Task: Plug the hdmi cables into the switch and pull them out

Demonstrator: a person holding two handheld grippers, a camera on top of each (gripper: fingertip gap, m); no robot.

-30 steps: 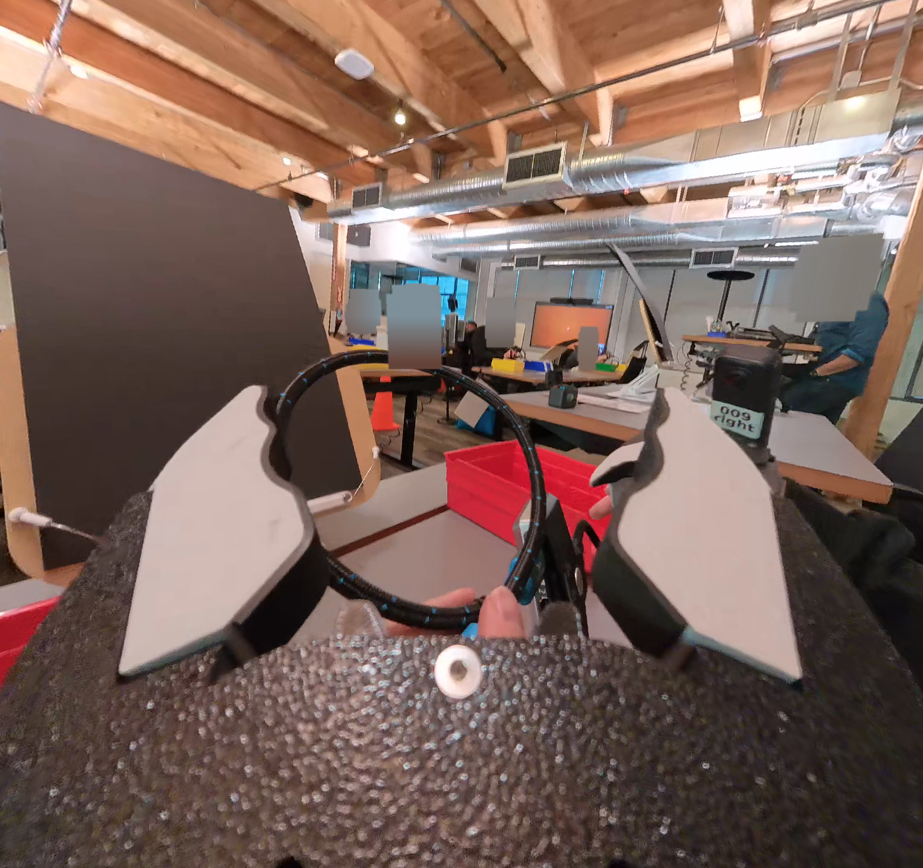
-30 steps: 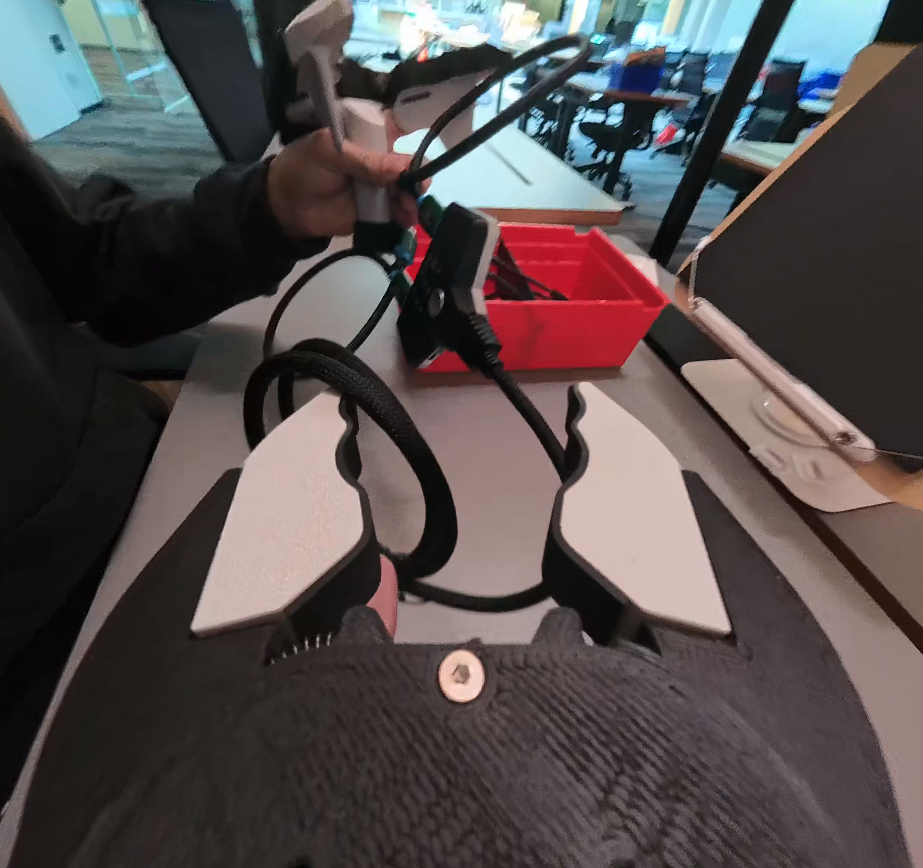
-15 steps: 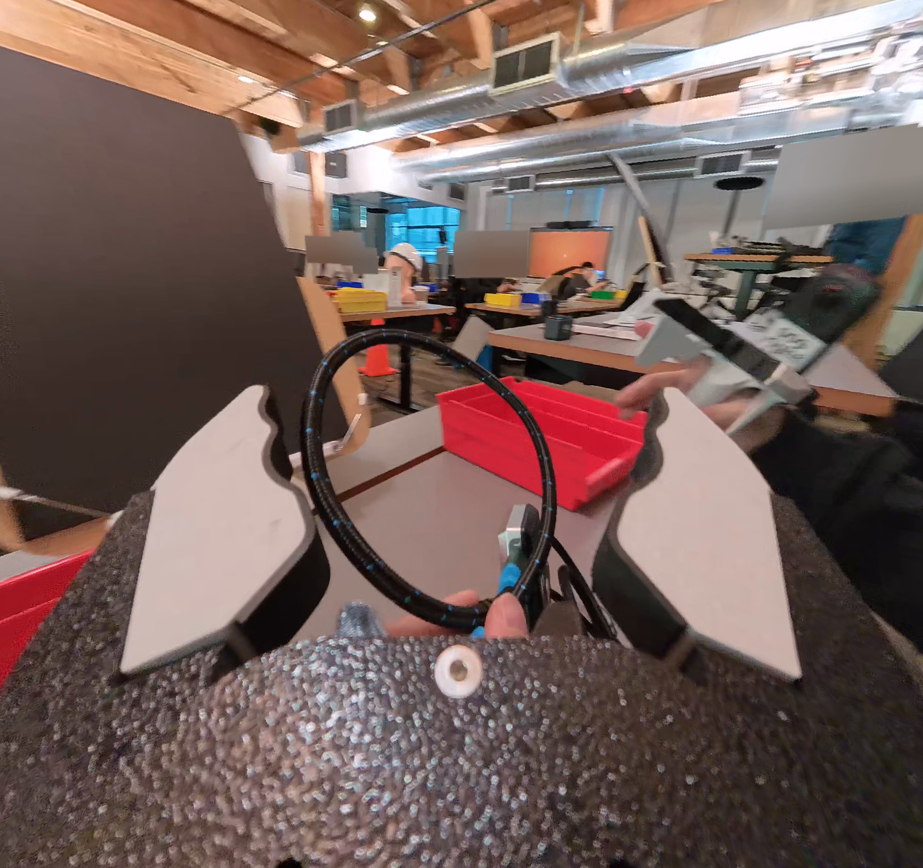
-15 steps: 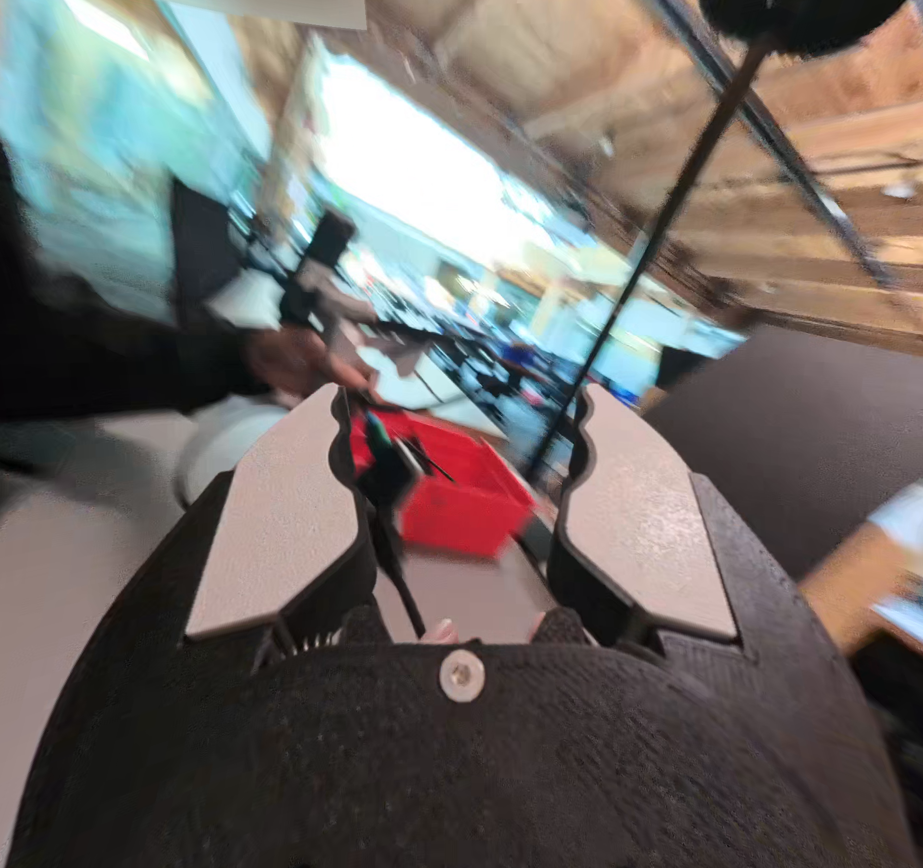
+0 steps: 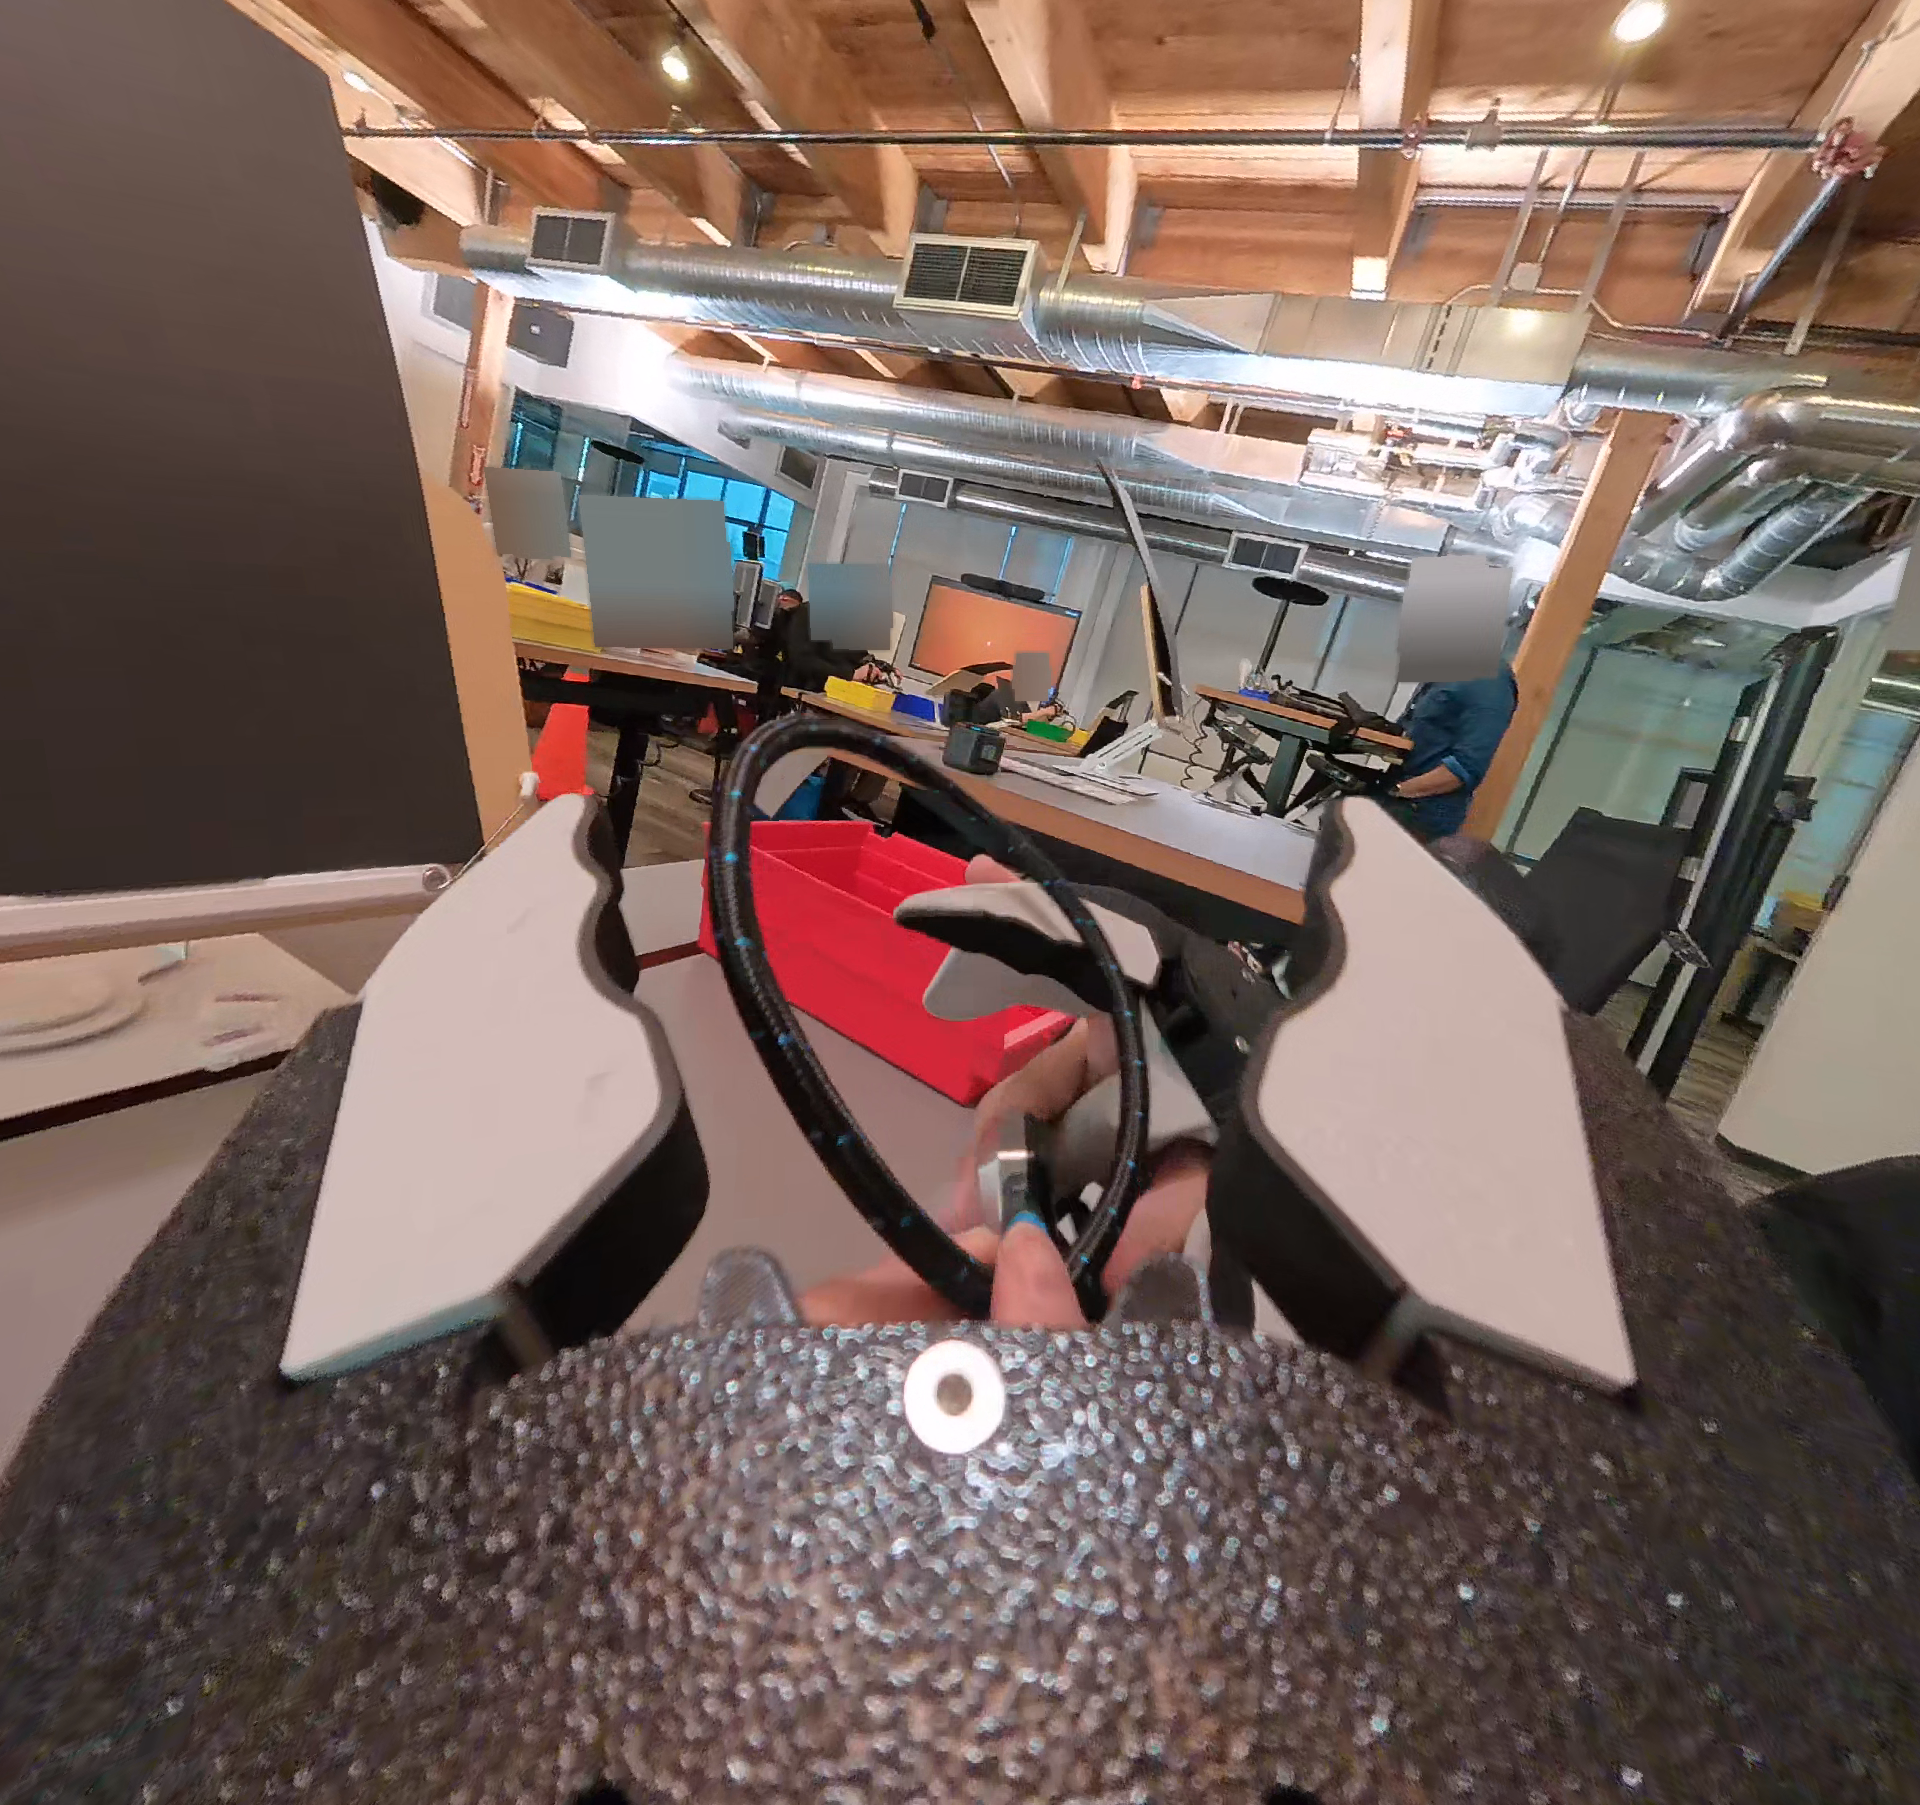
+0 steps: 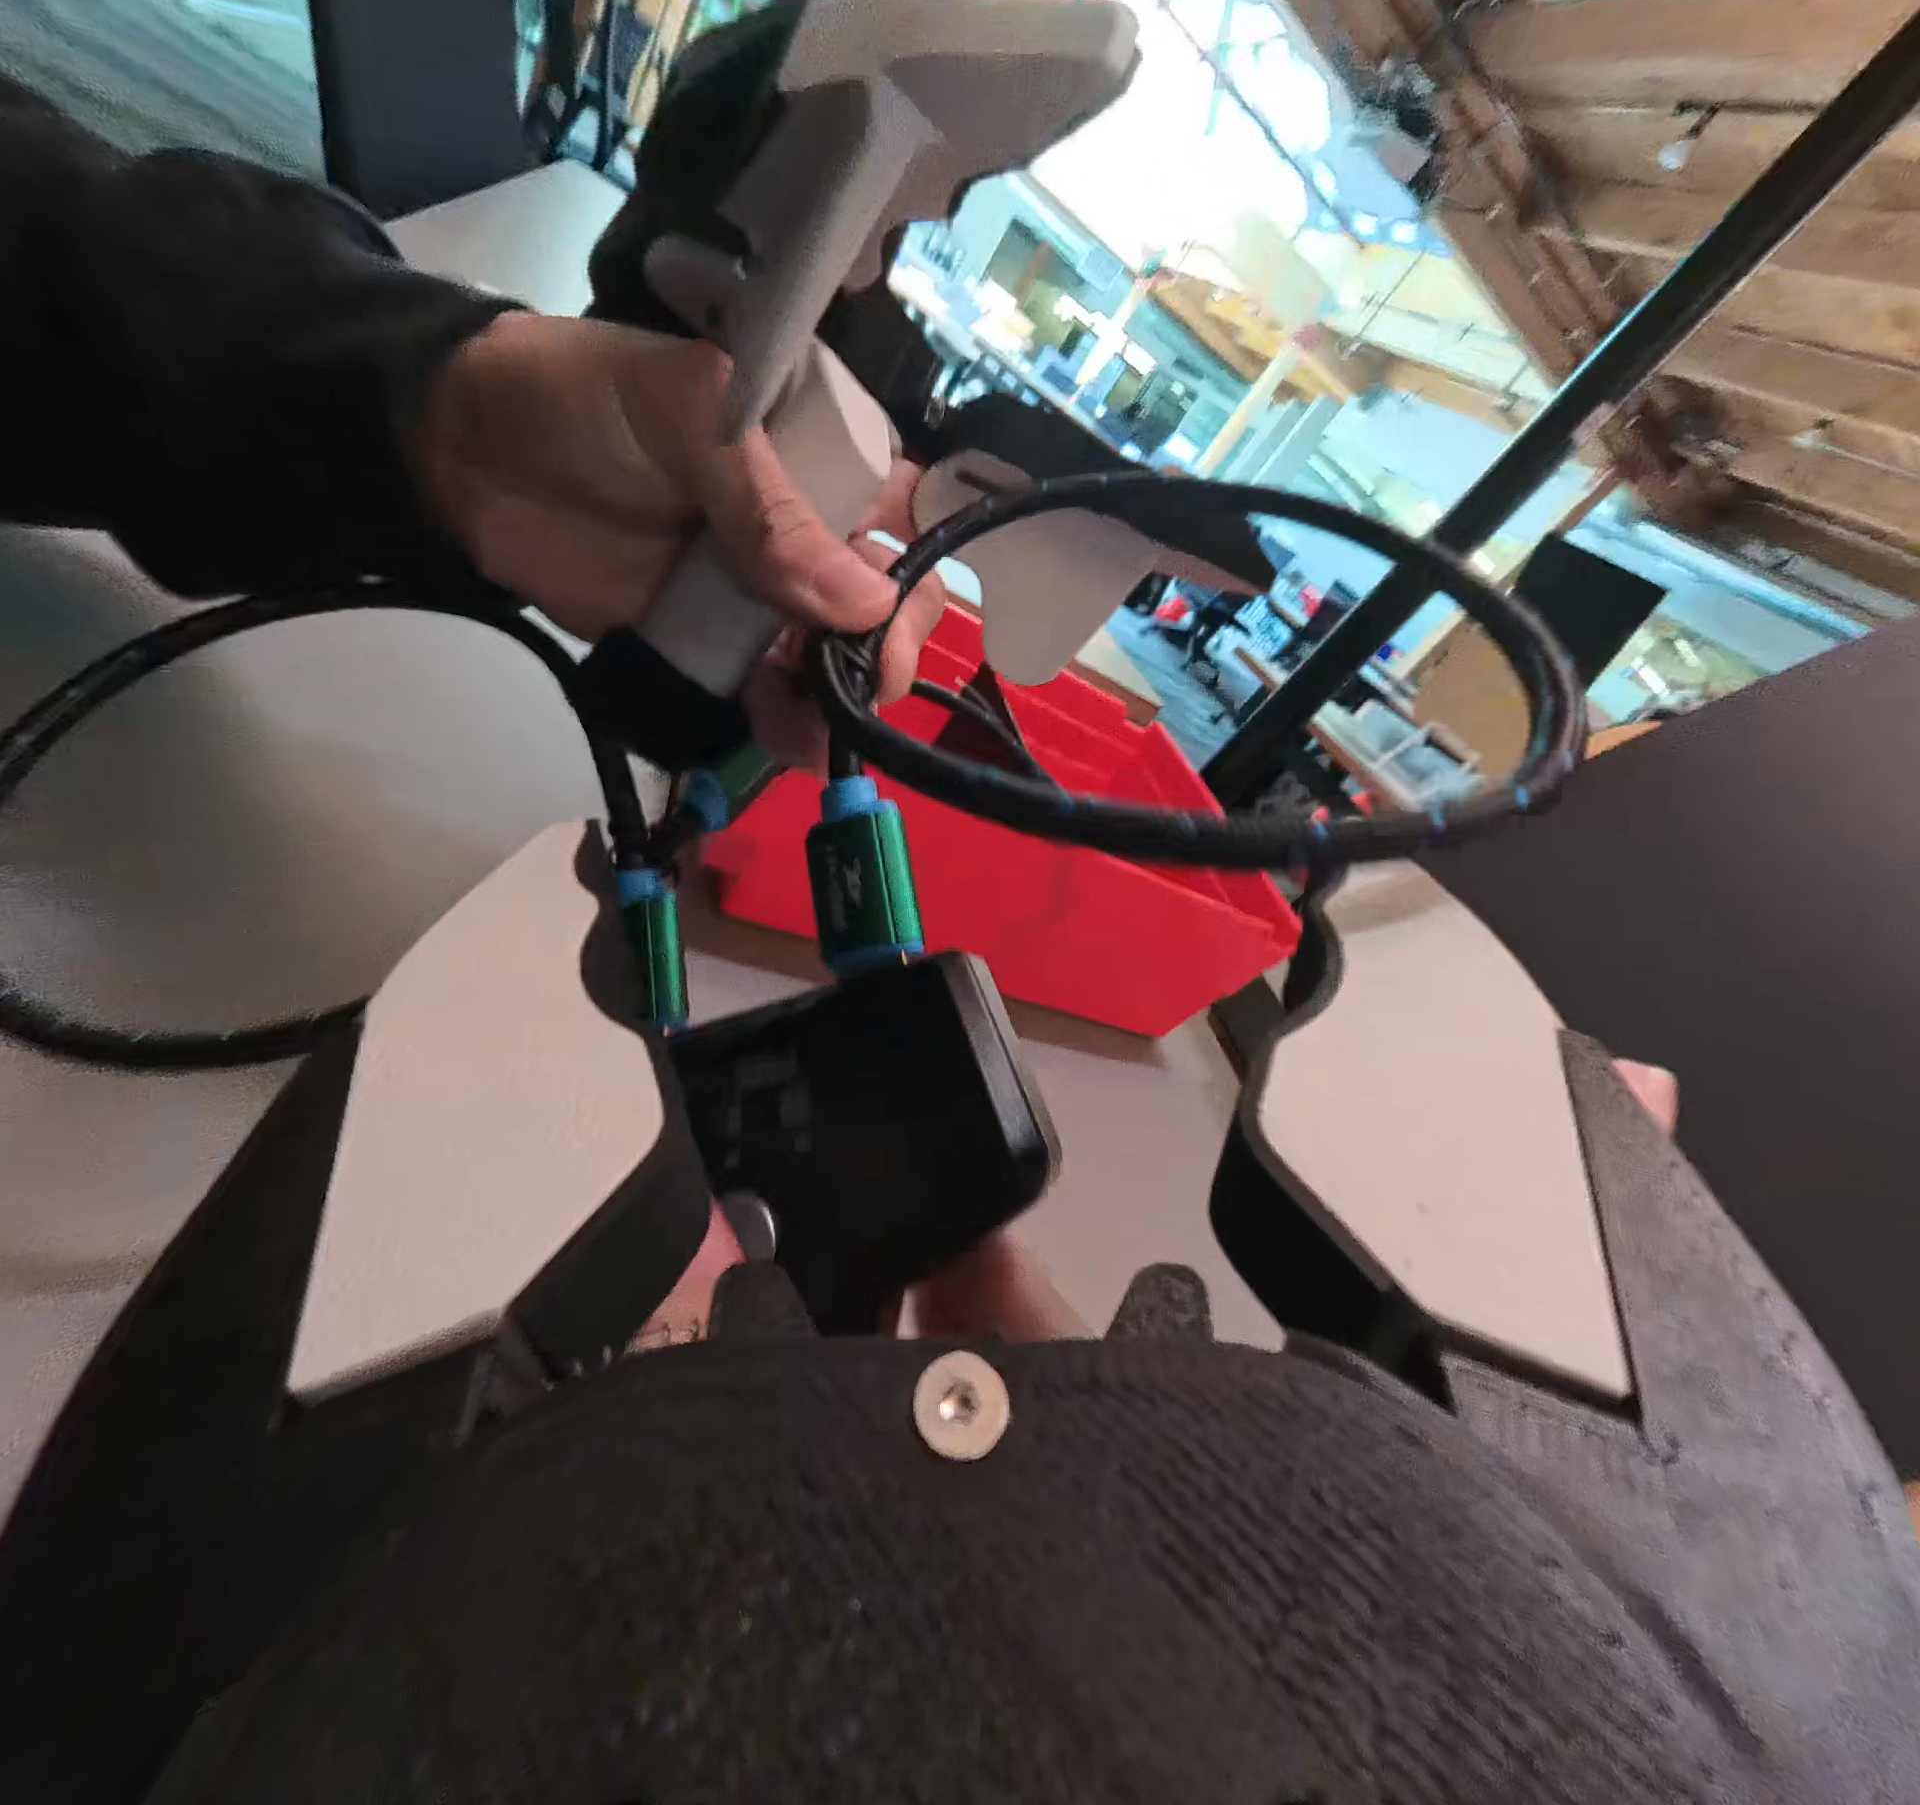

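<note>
We see small pale writing on one green plug (image 6: 864, 880). Only the right wrist view shows the black switch (image 6: 868, 1121), between our right gripper (image 6: 956, 986)'s wide-open jaws, two cables plugged in. The left gripper (image 5: 961, 908) gapes too, gripping nothing; a braided cable loop (image 5: 914, 1017) hangs before it, above the surface (image 5: 821, 1132) and red bin (image 5: 862, 908).

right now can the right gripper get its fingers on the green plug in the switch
Probably not yet: the right gripper is open, but the switch sits between its fingers, in front of the green plug, held by bare fingertips.
</note>
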